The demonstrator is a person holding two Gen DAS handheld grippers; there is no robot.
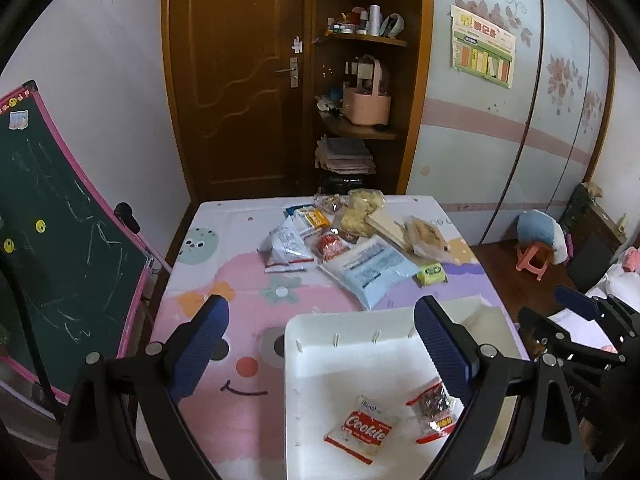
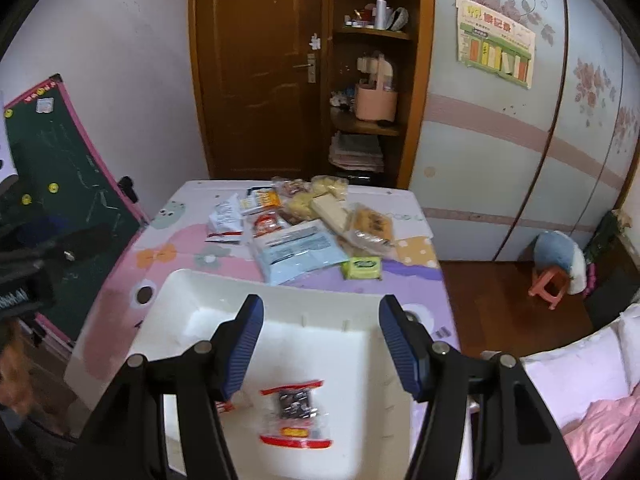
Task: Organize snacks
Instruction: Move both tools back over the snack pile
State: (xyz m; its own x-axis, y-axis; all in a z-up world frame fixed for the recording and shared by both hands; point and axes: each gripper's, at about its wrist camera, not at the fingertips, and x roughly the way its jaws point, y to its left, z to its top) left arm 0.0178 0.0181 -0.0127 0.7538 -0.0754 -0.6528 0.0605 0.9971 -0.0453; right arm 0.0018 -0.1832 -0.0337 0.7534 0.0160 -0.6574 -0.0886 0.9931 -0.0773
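— Bench with the pink cartoon-print cover (image 1: 248, 300): what sits on it?
— A white rectangular plastic tray (image 1: 320, 344) at the near end, a heap of loose snack packets (image 1: 352, 240) at the far end.
— Inside the tray?
— A red-and-white cookie packet (image 1: 362, 434) beside a clear red-edged packet of dark pieces (image 2: 296, 414).
— Jaws?
— Left gripper (image 1: 320, 334) and right gripper (image 2: 320, 340) both spread wide, holding nothing, above the tray.

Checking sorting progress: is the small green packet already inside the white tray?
No, the green packet lies on the table mat beyond the white tray, beside the pile.
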